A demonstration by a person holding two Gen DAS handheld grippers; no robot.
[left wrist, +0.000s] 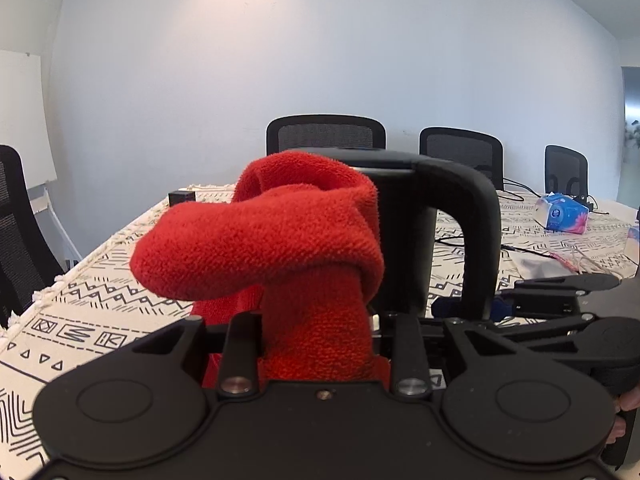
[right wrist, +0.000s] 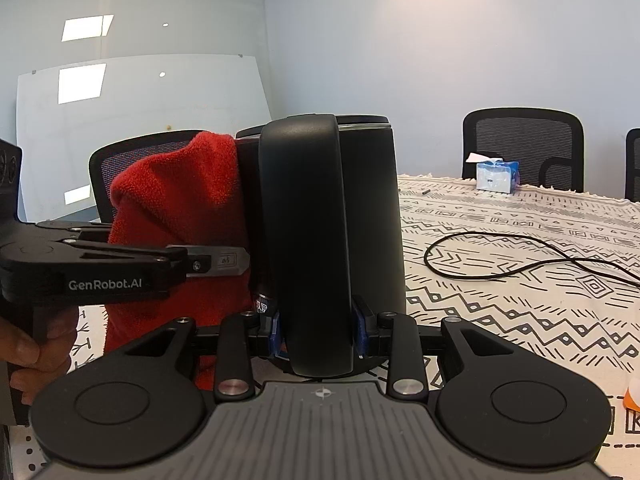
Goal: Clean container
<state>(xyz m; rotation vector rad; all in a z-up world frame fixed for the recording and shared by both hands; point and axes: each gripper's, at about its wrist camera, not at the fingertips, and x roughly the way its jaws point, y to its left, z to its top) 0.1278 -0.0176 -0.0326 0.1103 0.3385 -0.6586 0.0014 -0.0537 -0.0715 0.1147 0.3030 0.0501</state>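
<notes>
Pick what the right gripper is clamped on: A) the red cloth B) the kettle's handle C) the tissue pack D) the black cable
B: the right gripper has its blue-padded fingers shut on the kettle's handle, while the red cloth sits in the left gripper.

Two close wrist views, shared kettle (right wrist: 320,220).

Left gripper (left wrist: 316,344) clamps red cloth (left wrist: 264,240) against black kettle (left wrist: 404,240).

We see even, soft indoor light, ceiling panels glaring on the whiteboard (right wrist: 140,120), a pale hotspot on the wall (left wrist: 248,32), strong fisheye bending and dark corners, near fabric perhaps slightly soft.
</notes>
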